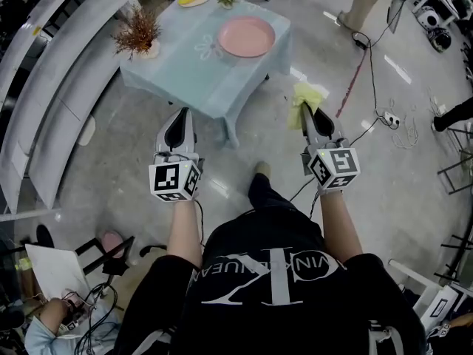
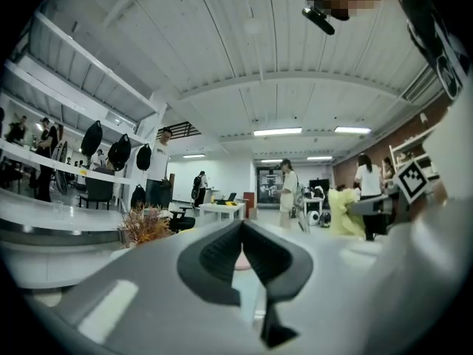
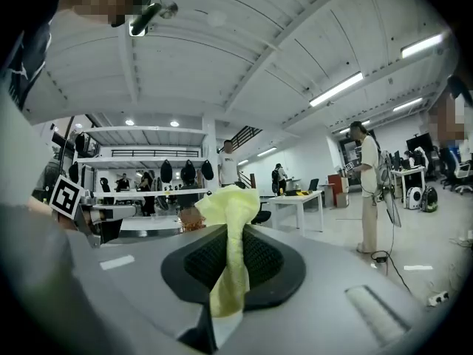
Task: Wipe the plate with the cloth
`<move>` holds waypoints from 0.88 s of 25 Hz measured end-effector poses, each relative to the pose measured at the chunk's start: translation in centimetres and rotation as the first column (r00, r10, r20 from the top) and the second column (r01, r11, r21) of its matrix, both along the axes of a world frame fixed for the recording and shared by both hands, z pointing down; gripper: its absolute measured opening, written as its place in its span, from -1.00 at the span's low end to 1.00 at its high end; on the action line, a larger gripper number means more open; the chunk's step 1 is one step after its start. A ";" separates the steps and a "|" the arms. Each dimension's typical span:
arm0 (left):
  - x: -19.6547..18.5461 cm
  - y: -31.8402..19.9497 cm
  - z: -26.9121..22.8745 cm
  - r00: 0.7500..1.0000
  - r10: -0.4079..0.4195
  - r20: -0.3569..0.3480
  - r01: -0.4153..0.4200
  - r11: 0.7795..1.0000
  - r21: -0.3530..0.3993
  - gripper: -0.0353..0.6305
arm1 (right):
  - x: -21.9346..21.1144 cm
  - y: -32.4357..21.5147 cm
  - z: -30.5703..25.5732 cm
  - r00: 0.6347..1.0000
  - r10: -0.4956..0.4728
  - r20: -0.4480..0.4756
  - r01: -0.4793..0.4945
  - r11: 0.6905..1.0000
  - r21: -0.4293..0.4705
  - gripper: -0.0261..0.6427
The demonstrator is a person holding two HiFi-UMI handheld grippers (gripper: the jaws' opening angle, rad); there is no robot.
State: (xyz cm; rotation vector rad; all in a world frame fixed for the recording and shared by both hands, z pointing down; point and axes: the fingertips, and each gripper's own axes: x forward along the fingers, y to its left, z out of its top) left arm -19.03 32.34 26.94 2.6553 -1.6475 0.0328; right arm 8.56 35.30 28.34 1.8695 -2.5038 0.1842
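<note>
Yellow soft cloth (image 1: 306,97): pinched in the right gripper (image 1: 307,114). The right gripper view shows the jaws pressed onto a bunched fold of it, with one tuft standing above the tips and a tail hanging below.

Left gripper (image 1: 179,122): its own view shows the pads brought together with nothing between them.

Round pink plate (image 1: 246,36): lies flat and bare on the pale-blue cloth-covered counter (image 1: 211,80), towards the counter's right side.

Key relation: both grippers hang over the floor, on the person's side of the plate and well apart from it. The plate is ahead of both, roughly on the line between them. The right gripper sits to the plate's right and the left gripper to its left. The plate has no long axis, so approach direction is free.

Judgement: wiping has not begun. The cloth-bearing right gripper must travel forward and slightly leftward, then down onto the plate. The left looks free to steady the rim.
</note>
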 end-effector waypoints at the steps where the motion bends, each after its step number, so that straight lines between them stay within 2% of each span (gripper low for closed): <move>1: 0.5 -1.0 0.0 1.000 -0.002 0.005 0.002 1.000 0.000 -0.89 | 0.4 -1.1 0.1 1.000 -0.007 0.000 0.007 1.000 -0.004 -0.79; 13: 6.3 -11.9 1.4 0.999 -0.032 0.006 0.032 0.999 -0.019 -0.89 | 4.6 -12.3 2.4 0.996 -0.091 -0.007 0.091 0.995 -0.048 -0.79; 22: 10.1 -15.1 3.3 0.999 -0.035 0.010 0.036 0.998 -0.052 -0.89 | 7.2 -16.2 4.2 0.991 -0.131 -0.013 0.129 0.988 -0.087 -0.79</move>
